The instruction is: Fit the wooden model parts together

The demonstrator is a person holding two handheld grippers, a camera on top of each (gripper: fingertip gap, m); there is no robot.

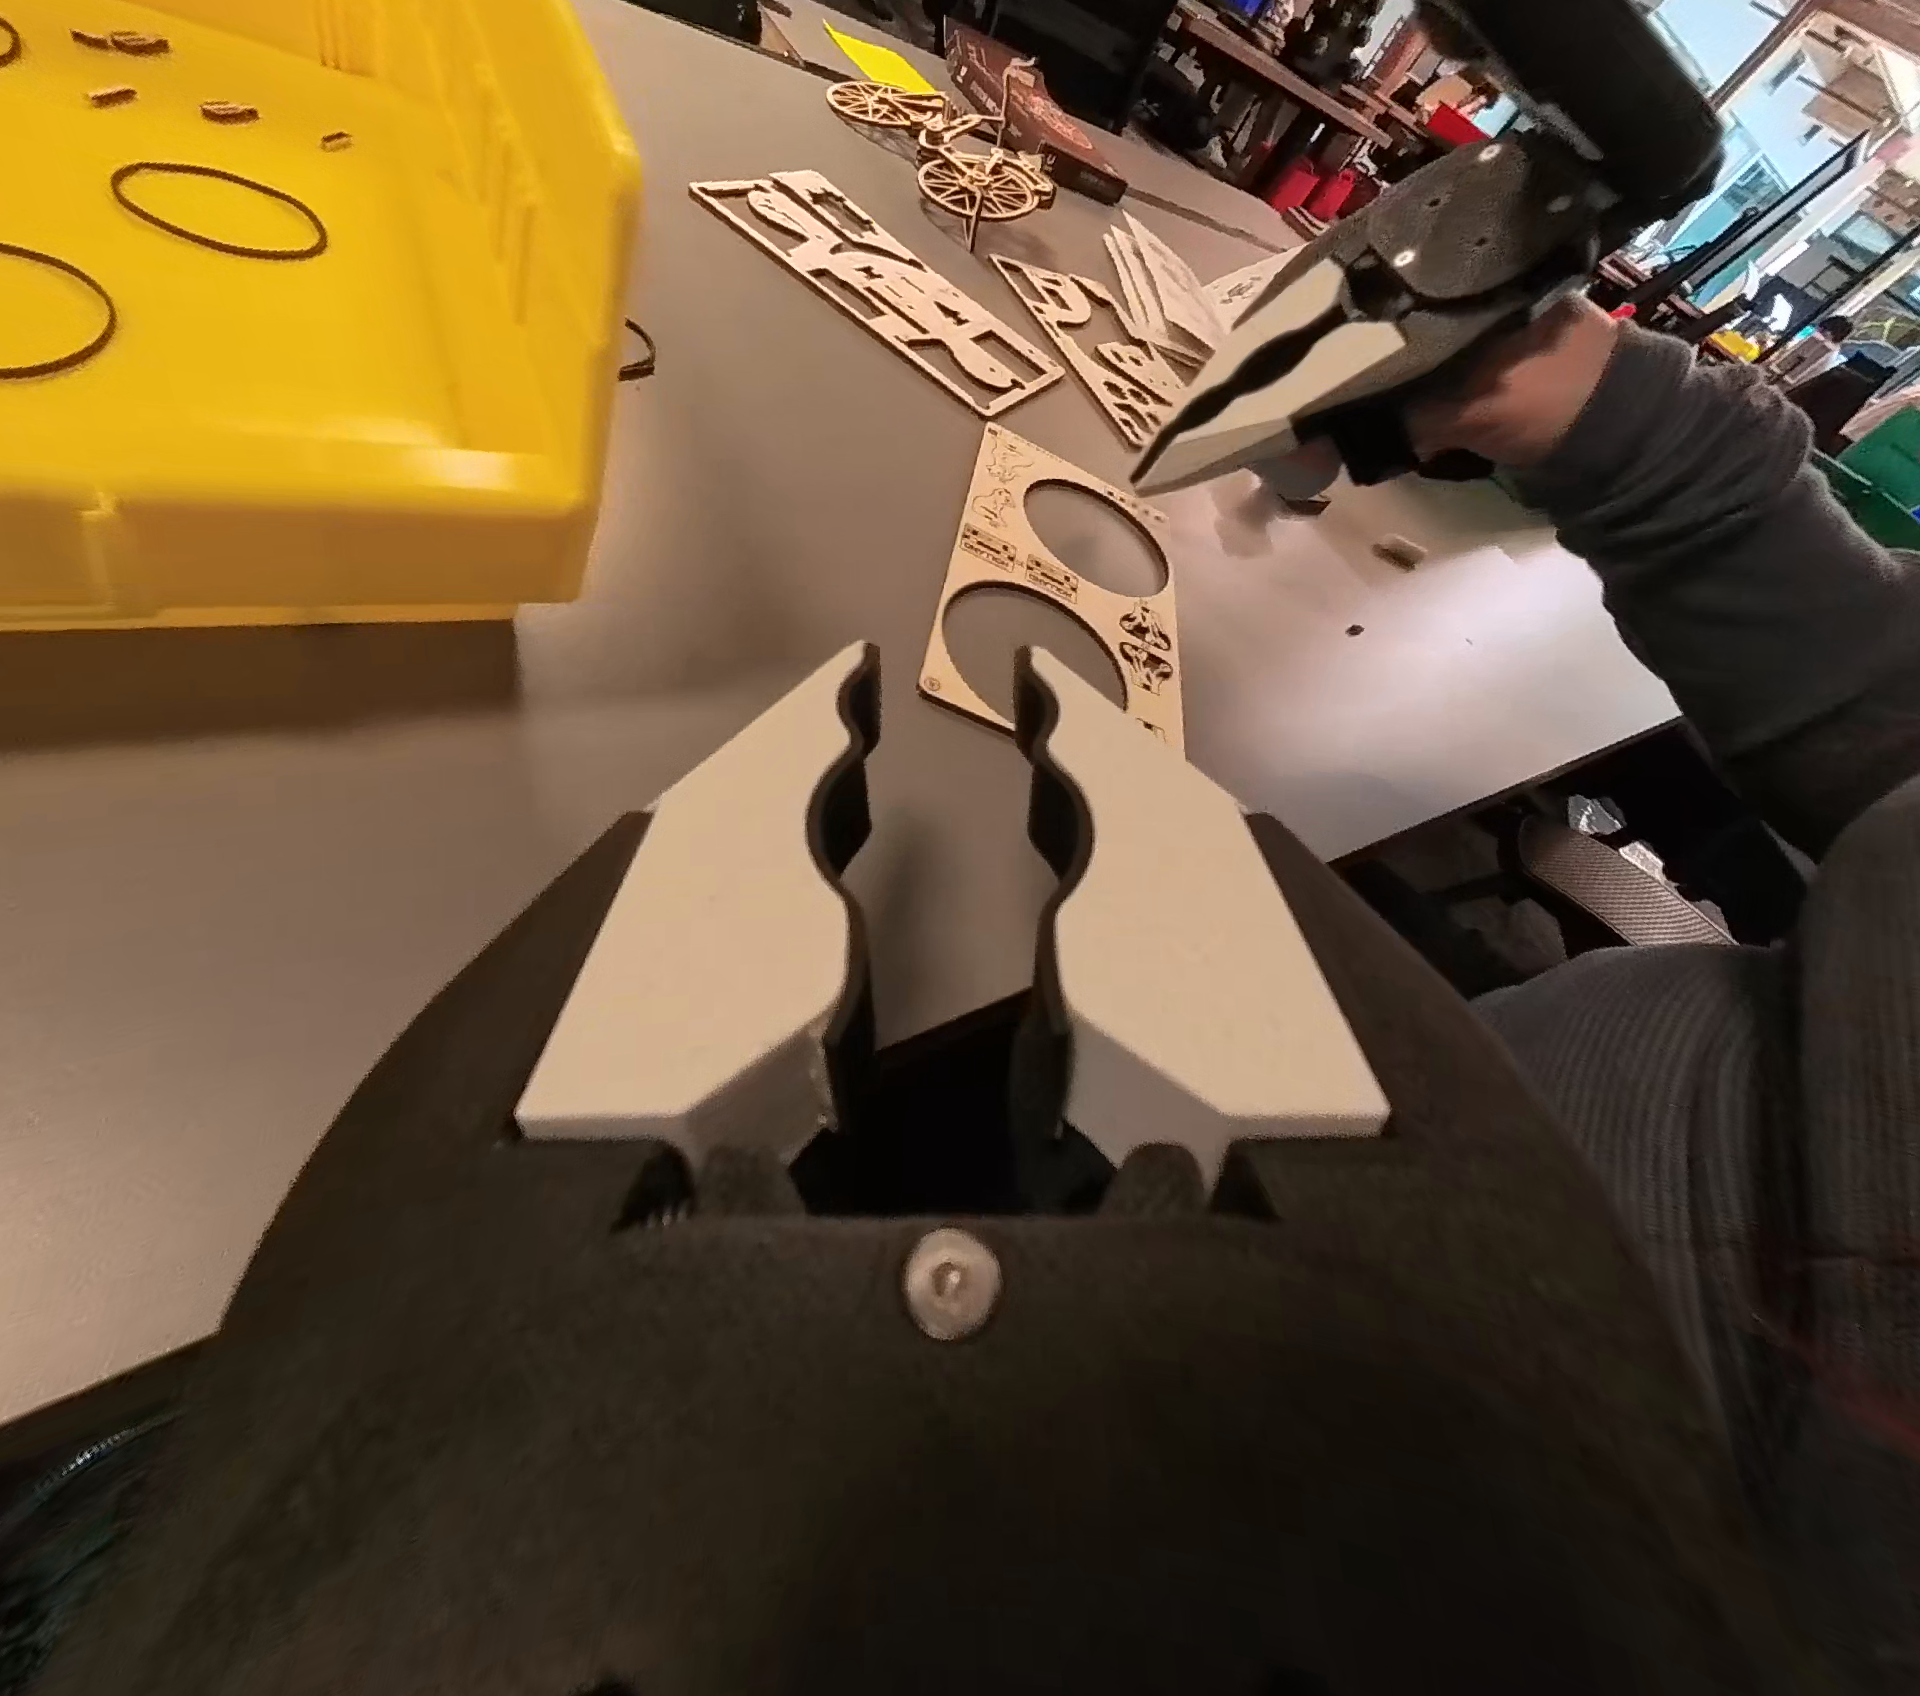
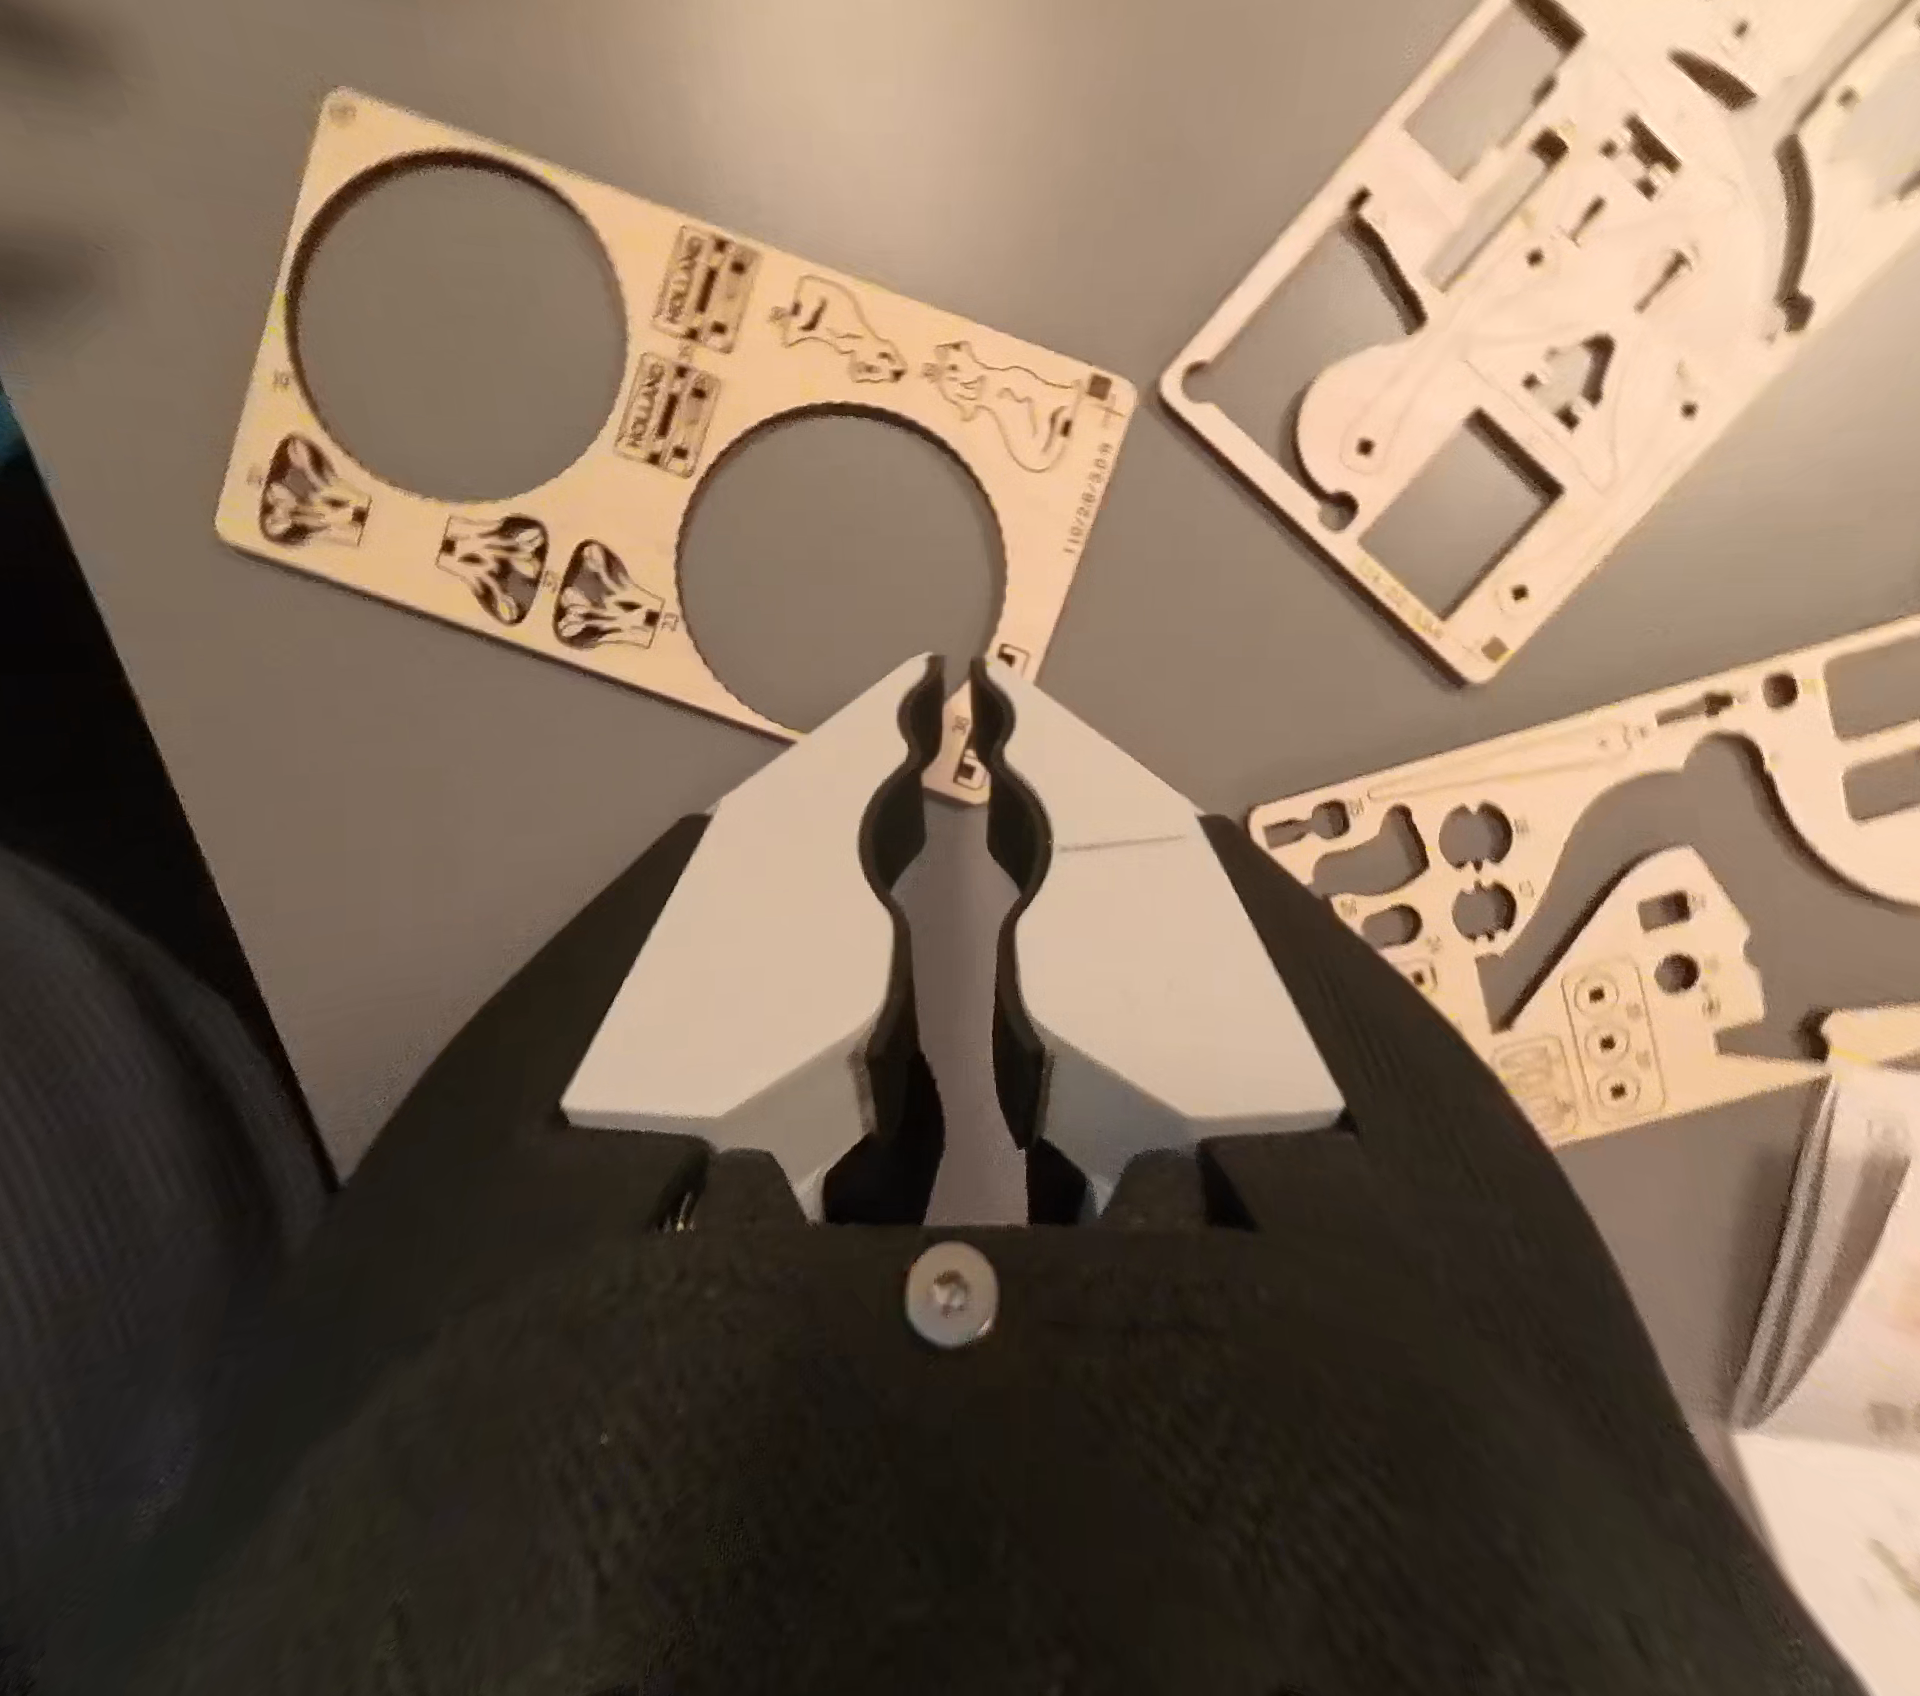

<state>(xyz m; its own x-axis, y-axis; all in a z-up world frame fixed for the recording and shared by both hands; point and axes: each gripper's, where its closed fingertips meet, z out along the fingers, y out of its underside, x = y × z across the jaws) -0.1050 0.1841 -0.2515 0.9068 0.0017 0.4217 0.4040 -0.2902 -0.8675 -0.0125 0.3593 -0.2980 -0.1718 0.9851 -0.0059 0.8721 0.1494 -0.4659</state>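
A wooden sheet with two round holes (image 1: 1039, 581) lies flat on the grey table, just ahead of my left gripper (image 1: 948, 670), which is open and empty. My right gripper (image 1: 1153, 472) hovers over the sheet's far end, shut. In the right wrist view the right gripper (image 2: 956, 667) is shut with nothing between its tips, above the near edge of that sheet (image 2: 831, 337). Two more punched-out wooden sheets (image 2: 1351, 410) (image 2: 1527, 1054) lie to its right. An assembled wooden bicycle model (image 1: 977, 171) stands farther back.
A yellow bin (image 1: 312, 441) at the left holds black rubber rings (image 1: 218, 212) and small wooden bits. A paper booklet (image 2: 1849, 1231) lies at the right. The table's edge (image 1: 1455, 805) runs close on the right. A person's sleeve (image 1: 1714, 524) holds the right gripper. The grippers' ends are close to 20 cm from one another.
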